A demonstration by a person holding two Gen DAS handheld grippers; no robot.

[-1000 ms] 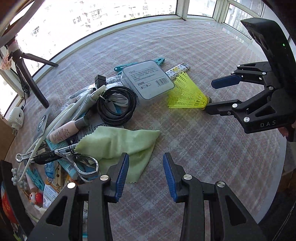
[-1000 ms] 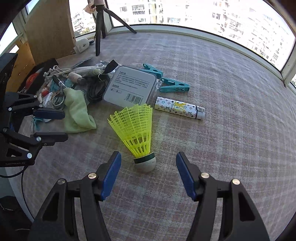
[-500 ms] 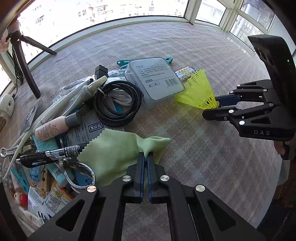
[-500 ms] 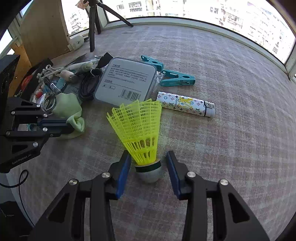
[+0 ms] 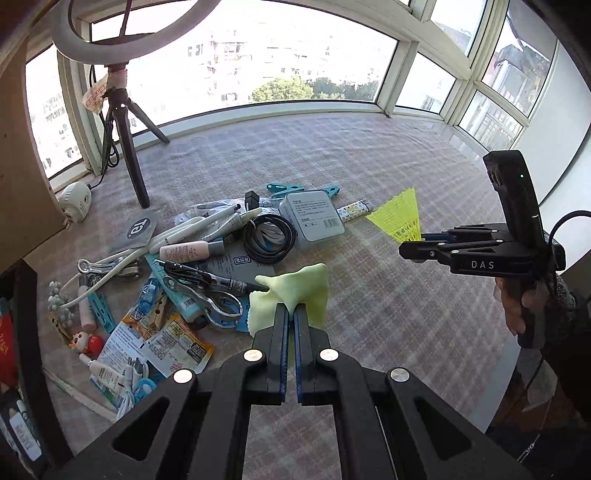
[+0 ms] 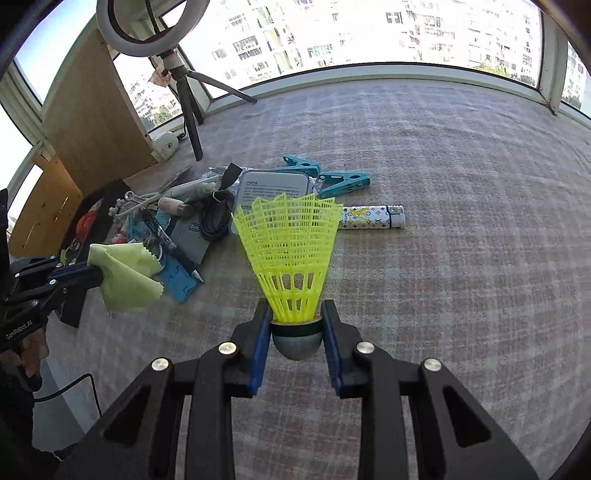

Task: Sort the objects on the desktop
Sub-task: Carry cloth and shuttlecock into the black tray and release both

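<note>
A wide checked cloth surface runs out to a curved wall of windows, city blocks bright beyond. On the right wrist view, the right gripper has its blue pads pinched on the grey cork of the yellow shuttlecock, skirt fanning up toward twelve o'clock, clear of the surface. The left gripper is clamped tight on a fold of the pale green cloth, which hangs bunched from the tips, lifted off the clutter. From the left wrist view the shuttlecock sits out at two o'clock in the other tool's tips, a hand on its handle. Out from the cloth, at eleven o'clock: a black pen, a coiled black cable, a grey tin. Past the tin, two teal clips and a patterned lighter. At ten o'clock stands a black tripod carrying a ring light.
</note>
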